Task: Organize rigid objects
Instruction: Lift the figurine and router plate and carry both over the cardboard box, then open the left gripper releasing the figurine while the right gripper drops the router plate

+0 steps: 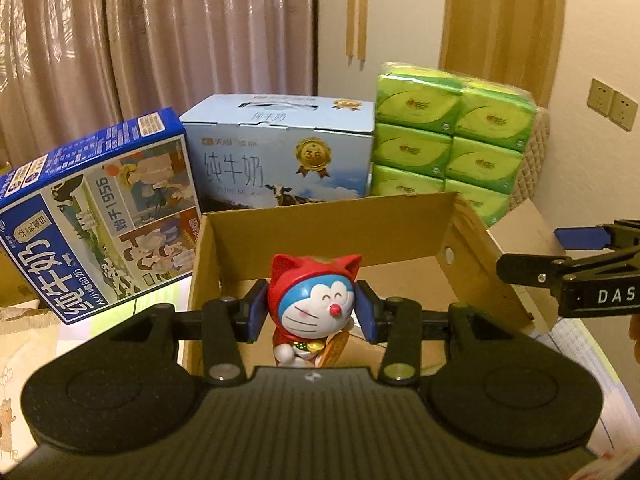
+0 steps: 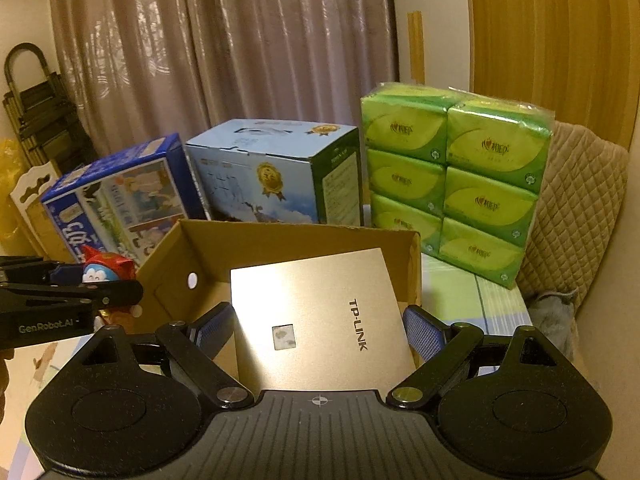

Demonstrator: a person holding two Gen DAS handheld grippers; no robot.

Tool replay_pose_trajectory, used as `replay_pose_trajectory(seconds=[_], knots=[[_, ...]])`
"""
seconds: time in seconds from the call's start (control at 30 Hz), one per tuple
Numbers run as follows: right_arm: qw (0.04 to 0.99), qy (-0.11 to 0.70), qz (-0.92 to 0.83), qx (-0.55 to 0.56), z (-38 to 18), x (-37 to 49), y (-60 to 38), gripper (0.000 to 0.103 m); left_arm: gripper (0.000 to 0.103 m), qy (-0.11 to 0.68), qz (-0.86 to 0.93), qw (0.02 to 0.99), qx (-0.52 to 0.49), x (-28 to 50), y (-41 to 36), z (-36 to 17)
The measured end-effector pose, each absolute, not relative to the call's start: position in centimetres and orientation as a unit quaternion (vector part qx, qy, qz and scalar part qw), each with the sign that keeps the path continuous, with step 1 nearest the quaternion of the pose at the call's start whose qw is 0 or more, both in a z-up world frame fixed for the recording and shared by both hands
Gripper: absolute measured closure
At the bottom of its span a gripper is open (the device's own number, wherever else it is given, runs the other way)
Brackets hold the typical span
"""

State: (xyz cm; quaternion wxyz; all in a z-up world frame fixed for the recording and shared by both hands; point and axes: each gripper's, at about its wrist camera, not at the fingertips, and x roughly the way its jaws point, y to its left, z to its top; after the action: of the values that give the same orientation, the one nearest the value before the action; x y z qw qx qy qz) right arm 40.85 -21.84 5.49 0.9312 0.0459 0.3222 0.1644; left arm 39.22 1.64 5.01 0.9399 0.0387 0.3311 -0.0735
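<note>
A toy cat figurine (image 1: 314, 304) with a red hood and a blue-and-white face hangs over the open cardboard box (image 1: 328, 216), and my left gripper (image 1: 312, 312) is shut on its head. In the right wrist view, my right gripper (image 2: 320, 332) is shut on a flat gold TP-LINK device (image 2: 320, 320), its blue pads pressing the two side edges. The device is tilted above the same cardboard box (image 2: 296, 232). The left gripper (image 2: 80, 284) with the figurine (image 2: 106, 268) shows at that view's left edge. The right gripper's fingers (image 1: 532, 272) enter the left wrist view from the right.
Behind the box stand a dark blue milk carton (image 1: 100, 216), leaning, a light blue milk carton (image 1: 280, 152) and a green pack of tissues (image 1: 452, 136). A curtain hangs behind them. A quilted beige cushion (image 2: 576, 208) lies at the right and a folded black trolley (image 2: 36, 112) at the far left.
</note>
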Motion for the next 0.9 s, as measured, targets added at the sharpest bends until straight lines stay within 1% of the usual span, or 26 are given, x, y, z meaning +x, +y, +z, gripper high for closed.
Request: replay_pose_trajectory(seconds=[0.47,0.5,0.53,0.57,0.9], knots=[[0.928,0.336,0.150,0.064,2.9,43.5,-21.2,0.015,0.062,0.345,-0.077,0.935,0.025,42.2,1.8,2.3],[0.928,0.335,0.149,0.065,2.8,43.5,-21.1,0.015,0.062,0.344,-0.077,0.936,0.015,42.5,2.0,2.2],[0.928,0.335,0.148,0.067,2.8,43.6,-21.1,0.015,0.058,0.339,-0.074,0.938,0.007,42.5,2.1,2.2],[0.928,0.336,0.148,0.068,2.7,43.7,-21.2,0.015,0.050,0.336,-0.069,0.939,0.003,42.5,2.3,2.2],[0.926,0.341,0.143,0.077,1.8,43.9,-21.6,0.015,0.050,0.334,-0.062,0.941,0.005,41.6,3.1,2.2]])
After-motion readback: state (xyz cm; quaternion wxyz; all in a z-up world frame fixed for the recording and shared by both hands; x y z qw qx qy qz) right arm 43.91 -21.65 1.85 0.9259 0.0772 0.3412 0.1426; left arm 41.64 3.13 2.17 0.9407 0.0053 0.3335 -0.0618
